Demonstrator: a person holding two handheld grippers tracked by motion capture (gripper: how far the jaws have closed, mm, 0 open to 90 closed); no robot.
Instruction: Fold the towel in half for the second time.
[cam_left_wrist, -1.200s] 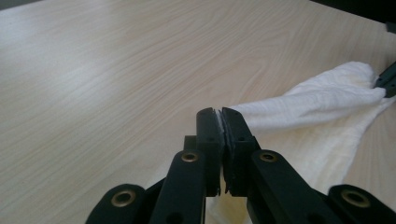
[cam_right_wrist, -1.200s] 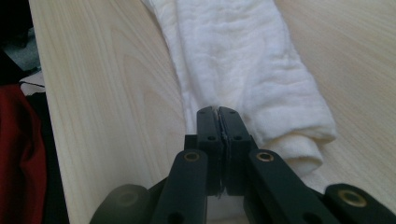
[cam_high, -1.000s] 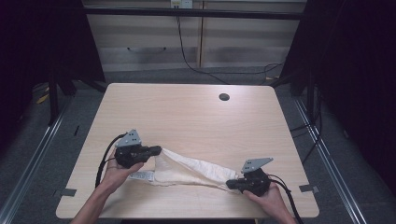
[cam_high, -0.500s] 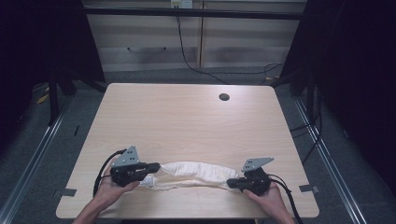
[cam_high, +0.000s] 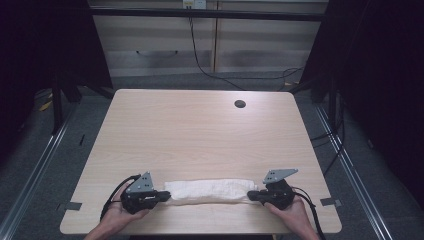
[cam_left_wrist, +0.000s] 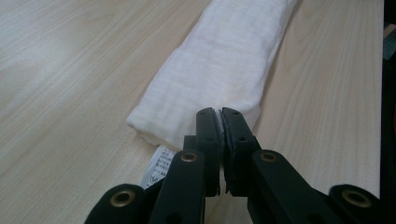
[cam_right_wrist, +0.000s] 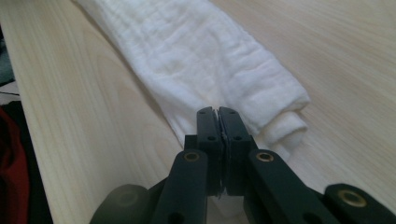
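Observation:
A white cloth (cam_high: 210, 191) folded into a long narrow strip lies flat along the near edge of the wooden table (cam_high: 200, 130). My left gripper (cam_high: 161, 196) is shut on the cloth's left end, and in the left gripper view the jaws pinch a thin edge of the cloth (cam_left_wrist: 219, 60) beside a small label (cam_left_wrist: 159, 167). At the other end my right gripper (cam_high: 253, 195) is shut on the cloth's right corner, where layered folds of the cloth (cam_right_wrist: 205, 70) run away from the closed jaws.
A round cable hole (cam_high: 240, 104) sits at the far right of the table. Beyond the far edge stand cabinet fronts with a hanging cable (cam_high: 200, 55). Metal floor rails (cam_high: 35, 170) run along both sides of the table.
My left gripper has moved down and toward the near left, pulling its end of the cloth flat into a straight strip. The right gripper has stayed in place.

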